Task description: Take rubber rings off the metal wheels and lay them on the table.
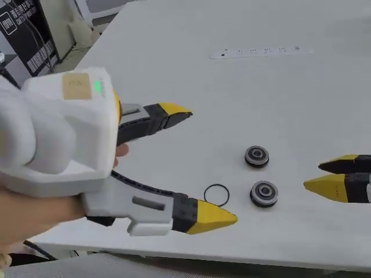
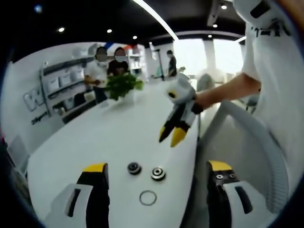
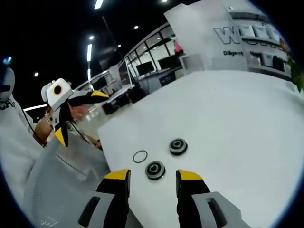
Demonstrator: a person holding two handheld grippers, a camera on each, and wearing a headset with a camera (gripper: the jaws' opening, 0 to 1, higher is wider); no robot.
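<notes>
One thin black rubber ring (image 1: 217, 194) lies flat on the white table (image 1: 174, 58). It is just beside the near wheel (image 1: 264, 193), on the side toward the left claw (image 1: 197, 165). So I think one ring is off and put down. The far wheel (image 1: 257, 156) sits just behind the near wheel and does not touch it. Both wheels look dark round the edge. My guess is that there is rubber on them to pull off, but they are too small for me to be sure.

The left claw is wide open with nothing in it. It is on the ring's side of the near wheel, well apart from it. The right claw (image 1: 317, 175) is near the near wheel on the other side. Its yellow tips are a little apart and hold nothing.

The right gripper view looks down at the near wheel, which sits just in front of the gap between its jaws. I think that wheel comes next. From the head view that line-up is harder to see. The head view does show a long power strip (image 1: 261, 52) far behind the near wheel. The left gripper view looks past the near wheel down the table to a green plant (image 2: 124, 84) and two people (image 2: 97, 76) standing there.
</notes>
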